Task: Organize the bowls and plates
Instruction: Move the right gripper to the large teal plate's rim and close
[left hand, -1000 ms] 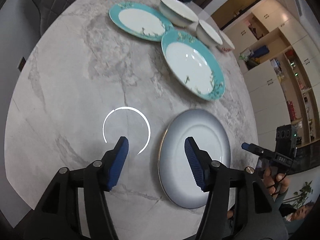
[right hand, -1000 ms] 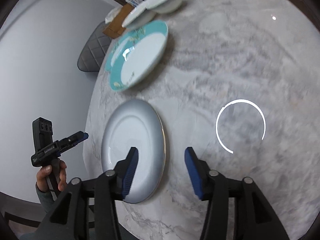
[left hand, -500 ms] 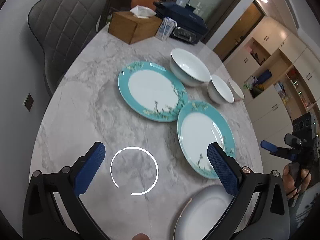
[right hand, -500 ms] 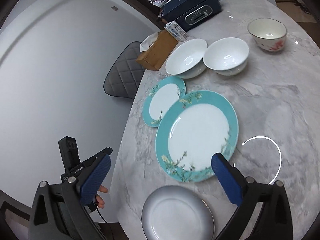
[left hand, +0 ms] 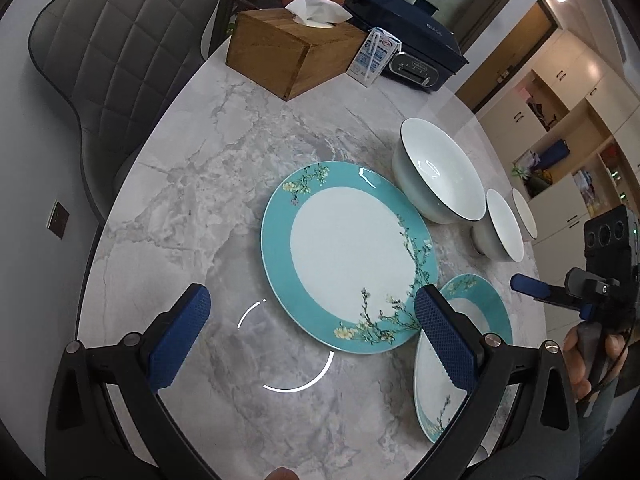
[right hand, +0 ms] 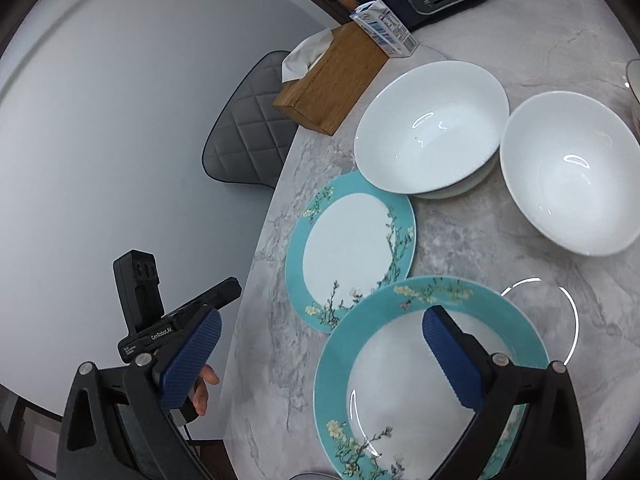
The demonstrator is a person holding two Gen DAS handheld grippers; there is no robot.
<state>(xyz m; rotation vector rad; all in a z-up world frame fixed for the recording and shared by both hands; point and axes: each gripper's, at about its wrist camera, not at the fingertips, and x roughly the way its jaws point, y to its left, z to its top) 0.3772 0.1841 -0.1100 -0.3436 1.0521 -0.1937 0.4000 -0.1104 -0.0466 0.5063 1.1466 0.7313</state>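
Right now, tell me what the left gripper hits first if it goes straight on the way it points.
Probably the near rim of the teal plate. The left gripper is open and empty, above bare marble table. Depth is unclear, so it might touch the marble first.

Marble table (left hand: pixel 192 184): teal plates (left hand: pixel 352 256), white bowls (right hand: pixel 428 128), tissue box (left hand: pixel 288 52)

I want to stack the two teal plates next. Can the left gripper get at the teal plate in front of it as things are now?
Probably yes. The left gripper is open and empty, and the teal plate lies flat just ahead with nothing on it. Its near rim is free; only the second teal plate sits close by.
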